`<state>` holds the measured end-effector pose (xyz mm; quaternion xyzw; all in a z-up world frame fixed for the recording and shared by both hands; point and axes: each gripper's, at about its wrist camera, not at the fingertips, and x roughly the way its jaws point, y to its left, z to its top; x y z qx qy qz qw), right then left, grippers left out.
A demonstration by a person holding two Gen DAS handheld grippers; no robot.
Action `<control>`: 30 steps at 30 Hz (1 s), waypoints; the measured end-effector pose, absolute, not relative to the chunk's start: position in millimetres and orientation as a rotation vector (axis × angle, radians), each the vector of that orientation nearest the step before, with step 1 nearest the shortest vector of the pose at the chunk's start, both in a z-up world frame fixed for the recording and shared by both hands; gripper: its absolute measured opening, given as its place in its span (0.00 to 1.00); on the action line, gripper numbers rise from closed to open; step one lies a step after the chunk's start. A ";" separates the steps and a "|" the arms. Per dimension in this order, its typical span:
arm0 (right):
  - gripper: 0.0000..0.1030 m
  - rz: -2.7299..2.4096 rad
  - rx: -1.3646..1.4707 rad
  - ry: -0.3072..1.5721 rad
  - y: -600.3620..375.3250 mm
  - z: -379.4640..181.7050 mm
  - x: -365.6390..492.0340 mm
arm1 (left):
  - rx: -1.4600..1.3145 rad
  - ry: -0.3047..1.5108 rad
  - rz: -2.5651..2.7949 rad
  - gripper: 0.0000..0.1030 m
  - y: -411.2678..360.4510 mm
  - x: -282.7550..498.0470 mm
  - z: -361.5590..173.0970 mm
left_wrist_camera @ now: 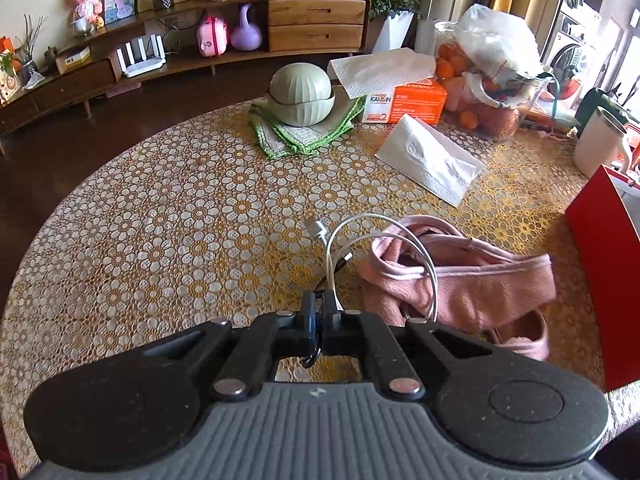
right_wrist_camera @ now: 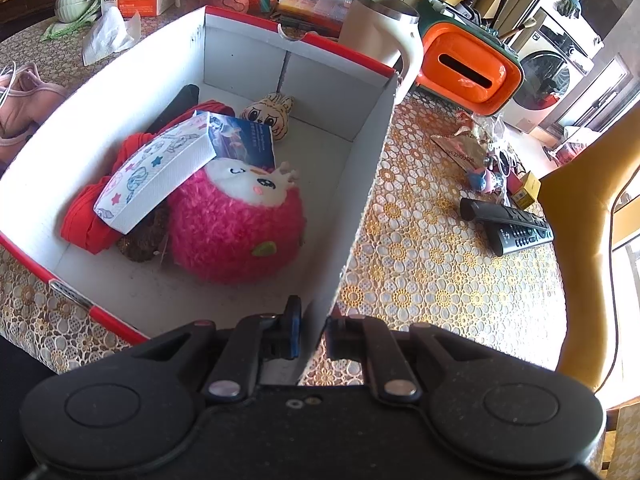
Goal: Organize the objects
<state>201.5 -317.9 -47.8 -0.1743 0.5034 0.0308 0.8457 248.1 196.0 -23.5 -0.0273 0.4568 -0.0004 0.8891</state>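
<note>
The left tongs point(left_wrist_camera: 320, 312) grip the white cable point(left_wrist_camera: 384, 248), lifted above the table point(left_wrist_camera: 160, 220). The right tongs point(right_wrist_camera: 314, 330) pinch the near wall of the box point(right_wrist_camera: 360, 184). Next, I think, the cable goes right, into the box.

Left gripper point(left_wrist_camera: 320, 312): black two-finger unit on a grey ribbed body, pitched steeply downward, raised clear of the surface below; jaws drawn fully together, pads pinching a white cable point(left_wrist_camera: 340, 248) at the fingertips, loops of it standing up ahead of the tips; blue pad facing visible on the left finger. Right gripper point(right_wrist_camera: 310, 330): matching black unit, likewise pitched steeply down; jaws nearly together, clamped on the thin white wall of a box point(right_wrist_camera: 360, 184), left finger inside the wall, right finger outside it, blue pad pressed to the inner face. No hand or sleeve in either view.
</note>
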 end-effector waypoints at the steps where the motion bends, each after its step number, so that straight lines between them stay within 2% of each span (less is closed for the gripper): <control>1: 0.10 0.067 -0.368 1.060 -318.1 -47.8 201.2 | -0.055 0.947 -0.008 0.02 193.6 245.1 -20.7; 15: 0.09 0.081 -0.364 1.042 -320.1 -47.6 198.9 | 0.025 0.868 0.069 0.00 200.9 222.6 31.8; 25: 0.09 0.082 -0.366 1.042 -320.3 -47.8 199.1 | -0.047 0.959 0.019 0.00 196.5 219.2 -11.5; 30: 0.09 0.081 -0.365 1.044 -320.0 -48.4 199.9 | -0.128 1.037 0.022 0.10 195.2 231.2 -41.9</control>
